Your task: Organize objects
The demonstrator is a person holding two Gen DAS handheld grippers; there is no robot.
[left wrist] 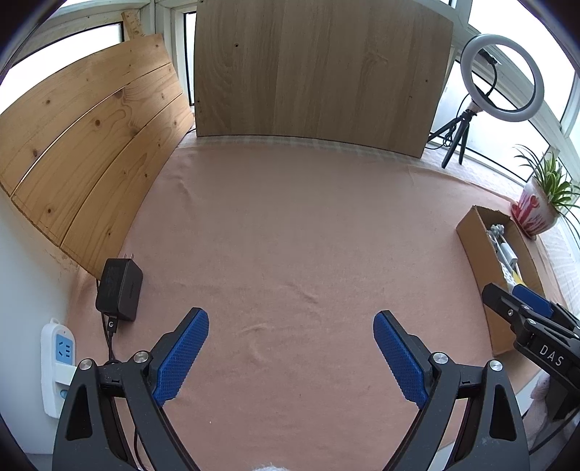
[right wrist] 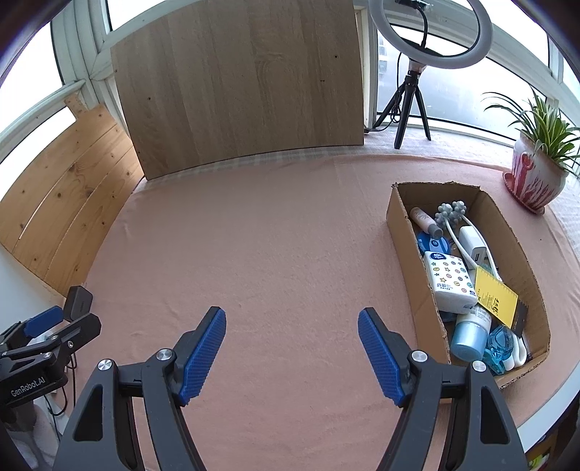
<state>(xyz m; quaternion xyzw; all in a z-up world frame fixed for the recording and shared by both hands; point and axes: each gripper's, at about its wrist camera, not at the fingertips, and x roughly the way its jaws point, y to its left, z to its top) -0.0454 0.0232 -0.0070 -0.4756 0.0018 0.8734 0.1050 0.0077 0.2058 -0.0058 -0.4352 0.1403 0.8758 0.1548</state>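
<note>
Two hand-held grippers hovered over the surface (right wrist: 275, 232), a table covered by a pink cloth. The right hand-held gripper (right wrist: 291, 357) was released, its blue pads spread wide with nothing between them. The left hand-held gripper (left wrist: 290, 357) was likewise released and empty.

The task's things lay to the right, all packed inside one cardboard box (right wrist: 402, 232) near the surface's right edge. Counted in the right wrist view: one tissue pack (right wrist: 449, 280), one yellow card (right wrist: 494, 297), one blue bottle (right wrist: 467, 335), one small tube (right wrist: 426, 221), one white charger block (right wrist: 471, 242), one grey-headed massager (right wrist: 451, 212) and one clear blue item (right wrist: 502, 346). Others beneath were too hidden to count.

Outside the box sat one black power adapter (left wrist: 119, 290) at the far left, one potted plant (right wrist: 536, 174), one ring light (right wrist: 427, 32) and two wooden boards.

Likely risks: the crowded box could spill or shift if a finger snagged its wall, and the adapter's cable could drag when lifted.
</note>
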